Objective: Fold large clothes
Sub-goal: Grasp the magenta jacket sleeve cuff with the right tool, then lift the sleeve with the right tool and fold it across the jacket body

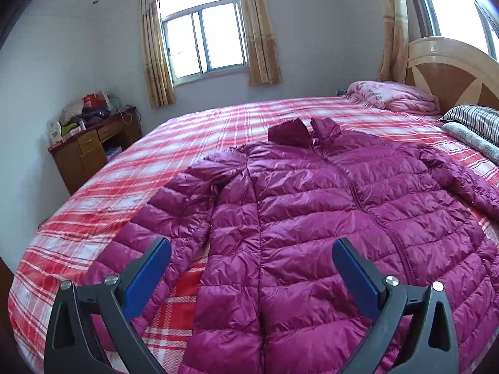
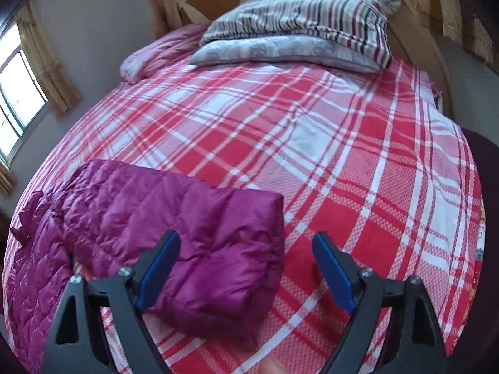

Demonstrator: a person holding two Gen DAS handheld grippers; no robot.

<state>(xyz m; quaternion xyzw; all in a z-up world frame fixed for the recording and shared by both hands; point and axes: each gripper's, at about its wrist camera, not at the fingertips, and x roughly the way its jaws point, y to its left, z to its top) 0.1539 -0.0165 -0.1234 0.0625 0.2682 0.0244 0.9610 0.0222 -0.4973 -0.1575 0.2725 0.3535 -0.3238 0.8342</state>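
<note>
On the bed: we see a jacket [image 1: 312, 218] spread flat, front up, across the plaid sheet [image 1: 202, 124].
Hidden or cut off: the jacket's hem runs out of the left wrist view at the bottom, so we cannot see its lower edge; its right side is clipped there too.
Hard to make out: in the right wrist view the far end of the sleeve [image 2: 187, 218] is hidden beneath the gripper's black arm, and the jacket body is squeezed into the left edge.
Jacket look: magenta, shiny, quilted in horizontal bands, zipped down the middle, collar [image 1: 299, 132] standing open at the top; we see one sleeve [image 1: 162, 227] lying along its side, with a strip of sheet showing between the two.
Other sleeve: it lies out flat on the sheet, angled away from the body, its end squared off.
Left gripper [image 1: 251, 268]: we hold it above the lower jacket, fingers spread wide, nothing between them.
Right gripper [image 2: 246, 268]: fingers wide apart and empty, over the sleeve's end; one blue pad [image 2: 156, 274] overlaps the fabric in view, but we cannot tell whether it touches.
Beyond: pillows [image 2: 299, 31] stacked against the headboard [image 1: 452, 71].
</note>
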